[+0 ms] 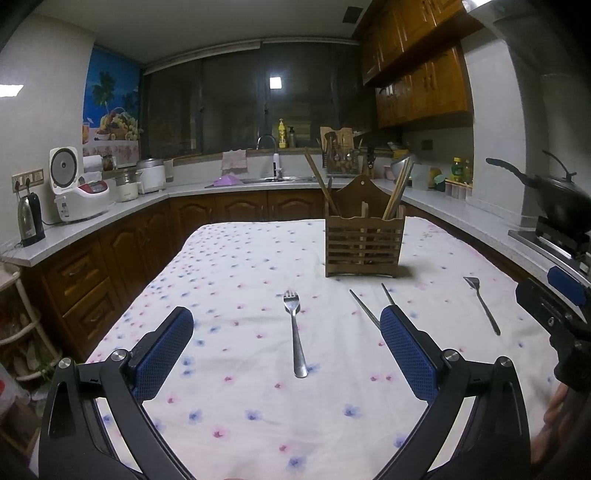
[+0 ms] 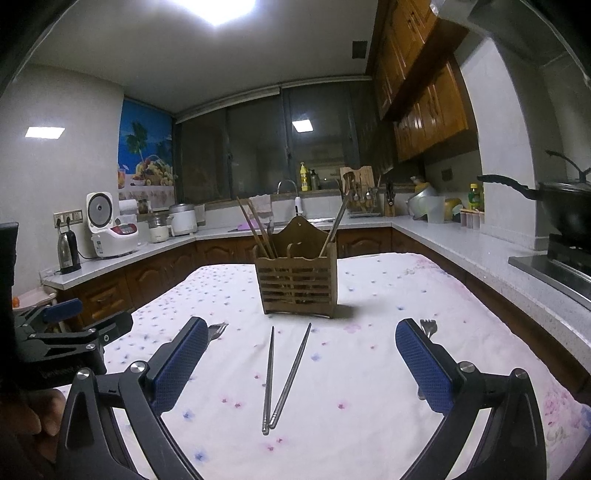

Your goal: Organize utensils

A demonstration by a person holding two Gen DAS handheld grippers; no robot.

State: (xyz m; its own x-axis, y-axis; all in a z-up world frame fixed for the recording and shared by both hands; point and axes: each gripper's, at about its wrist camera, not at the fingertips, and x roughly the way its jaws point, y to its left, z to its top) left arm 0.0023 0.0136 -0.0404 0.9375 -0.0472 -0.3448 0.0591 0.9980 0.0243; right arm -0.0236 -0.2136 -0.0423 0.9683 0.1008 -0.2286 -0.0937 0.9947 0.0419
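Left tool (image 1: 286, 343): fingers apart, empty, over fork (image 1: 294, 332).
Right tool (image 2: 299, 354): fingers apart, empty, over metal chopsticks (image 2: 282, 376).
Location: flat on clothed desk (image 1: 240, 266), before wooden holder (image 2: 297, 286).
Handling: likely light, stiff, slippery; pinch mid-shaft.

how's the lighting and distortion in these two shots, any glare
Left wrist view: dim, even light, a small lamp reflection in the dark window, counters bowed by fisheye. Right wrist view: blown-out ceiling light at the top, soft shadow beside the wooden holder, same curved edges.
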